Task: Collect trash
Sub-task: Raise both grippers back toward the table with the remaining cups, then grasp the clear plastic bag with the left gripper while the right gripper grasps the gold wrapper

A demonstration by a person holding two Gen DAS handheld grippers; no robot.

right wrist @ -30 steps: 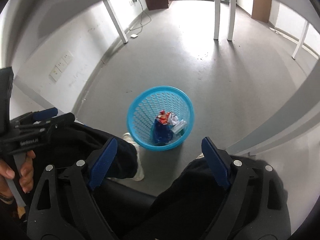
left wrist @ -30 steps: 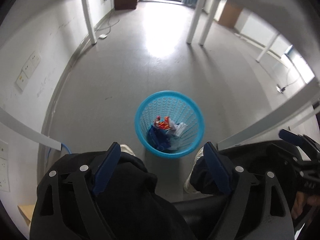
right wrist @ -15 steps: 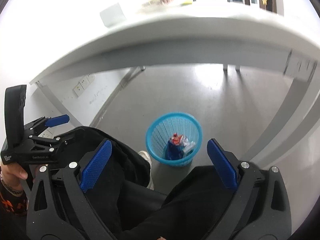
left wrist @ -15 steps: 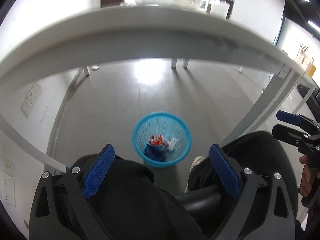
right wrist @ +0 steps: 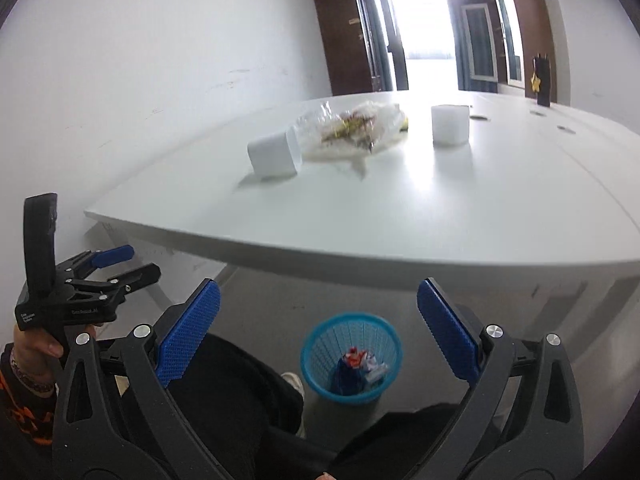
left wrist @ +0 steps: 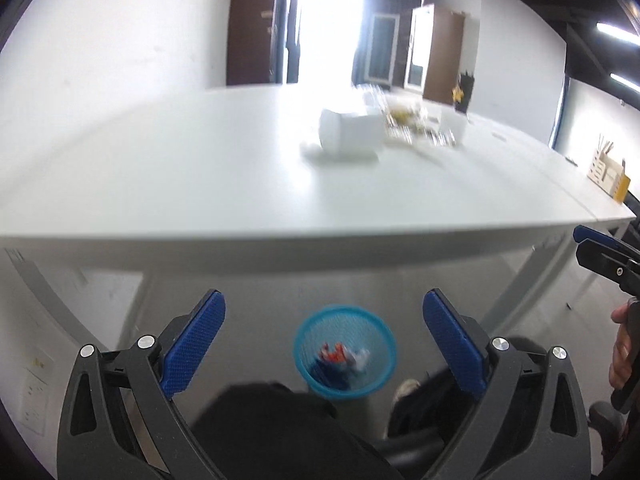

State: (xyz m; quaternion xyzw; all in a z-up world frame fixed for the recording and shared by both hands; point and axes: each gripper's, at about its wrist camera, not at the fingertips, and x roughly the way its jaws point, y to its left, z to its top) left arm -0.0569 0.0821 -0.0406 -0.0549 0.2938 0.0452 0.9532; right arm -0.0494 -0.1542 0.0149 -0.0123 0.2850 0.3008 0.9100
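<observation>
**Both grippers empty above the bin**

Your left gripper (left wrist: pixel 324 330) and right gripper (right wrist: pixel 319 320) have jaws opening wide, nothing between them. Below, under the white table (right wrist: pixel 460 208), the blue mesh bin (right wrist: pixel 351 358) holds red, blue and white wrappers (right wrist: pixel 358 364); print unreadable. On the table, a crumpled clear bag (right wrist: pixel 352 130) lies between two white blocks.

Tabletop litter (left wrist: pixel 416 128) and bin contents (left wrist: pixel 340 360) blurred

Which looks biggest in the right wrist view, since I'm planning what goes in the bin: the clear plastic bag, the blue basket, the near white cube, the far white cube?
As they appear:
1. clear plastic bag
2. blue basket
3. near white cube and far white cube: about alike.
Differing distances make true sizes unsure.
</observation>
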